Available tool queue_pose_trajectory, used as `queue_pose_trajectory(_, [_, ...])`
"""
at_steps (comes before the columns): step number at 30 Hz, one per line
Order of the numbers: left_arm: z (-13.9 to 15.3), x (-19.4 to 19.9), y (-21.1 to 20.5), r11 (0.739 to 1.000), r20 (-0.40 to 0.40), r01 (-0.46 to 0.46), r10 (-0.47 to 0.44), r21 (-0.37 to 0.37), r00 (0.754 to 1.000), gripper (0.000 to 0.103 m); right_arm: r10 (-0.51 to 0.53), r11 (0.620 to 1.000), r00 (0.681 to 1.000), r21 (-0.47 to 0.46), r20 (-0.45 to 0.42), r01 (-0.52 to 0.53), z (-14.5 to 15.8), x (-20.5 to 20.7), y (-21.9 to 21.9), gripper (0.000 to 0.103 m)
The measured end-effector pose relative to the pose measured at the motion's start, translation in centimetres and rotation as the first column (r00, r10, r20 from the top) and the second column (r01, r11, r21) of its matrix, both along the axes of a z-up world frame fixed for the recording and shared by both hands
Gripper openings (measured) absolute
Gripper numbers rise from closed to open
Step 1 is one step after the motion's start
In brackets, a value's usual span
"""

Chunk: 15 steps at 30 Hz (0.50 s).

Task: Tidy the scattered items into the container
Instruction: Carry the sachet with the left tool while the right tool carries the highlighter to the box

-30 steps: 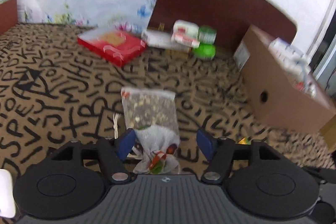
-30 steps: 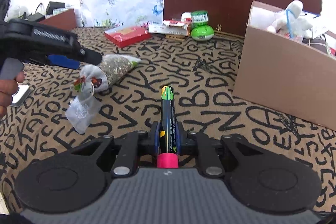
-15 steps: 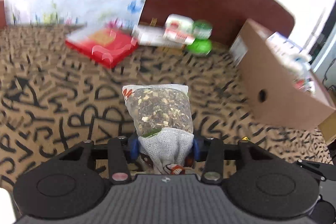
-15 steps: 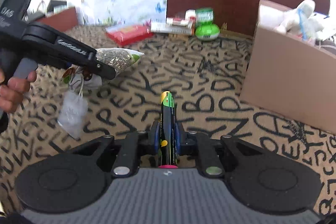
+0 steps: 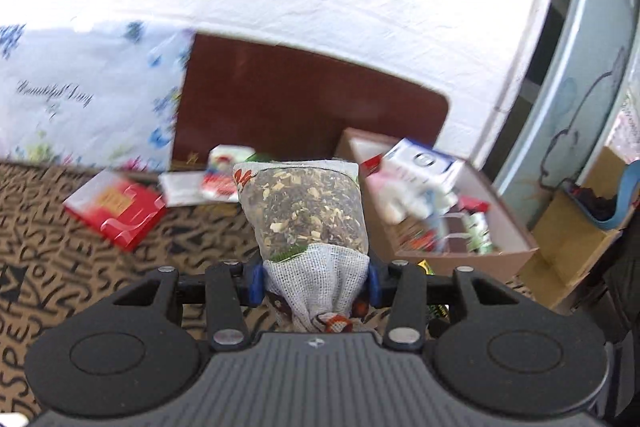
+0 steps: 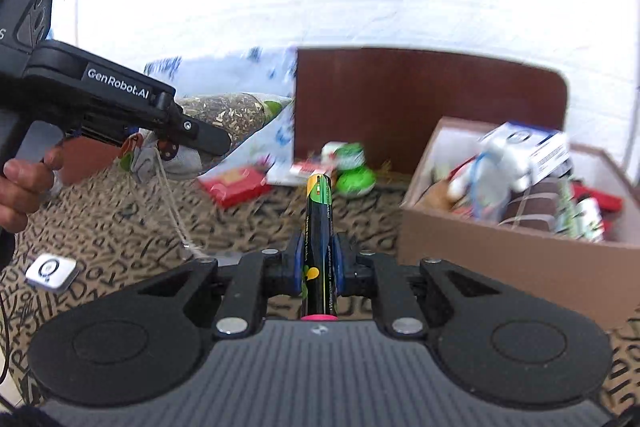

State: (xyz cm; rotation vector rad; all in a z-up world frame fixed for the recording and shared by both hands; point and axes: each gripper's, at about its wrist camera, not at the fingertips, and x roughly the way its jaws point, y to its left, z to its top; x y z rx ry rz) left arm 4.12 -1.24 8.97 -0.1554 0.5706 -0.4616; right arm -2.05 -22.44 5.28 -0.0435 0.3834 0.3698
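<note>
The left gripper (image 5: 316, 281) pinches a bag of seeds (image 5: 306, 213), the right gripper (image 6: 318, 263) clamps a tube (image 6: 318, 227); the blurry cardboard box (image 6: 500, 259) seems already full

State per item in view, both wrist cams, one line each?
left gripper: shut on herb pouch
herb pouch: held at its mesh neck, off the cover
right gripper: shut on black tube
black tube: clamped, pointing forward, pink cap at the rear
cardboard box: open-topped, already holding items
red box: lying flat on the patterned cover
green jar: on the cover by the headboard
</note>
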Motion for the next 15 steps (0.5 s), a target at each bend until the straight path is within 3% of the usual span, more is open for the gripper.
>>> queue_pose_trajectory(15, [6.7, 3.1, -13.2, 0.978, 0.056, 0.197, -0.194, -0.064, 0.979, 0.047, -0.225, 0.974, 0.969, 0.034, 0.105, 0.223, 3.7, 0.2, -10.3, 0.013])
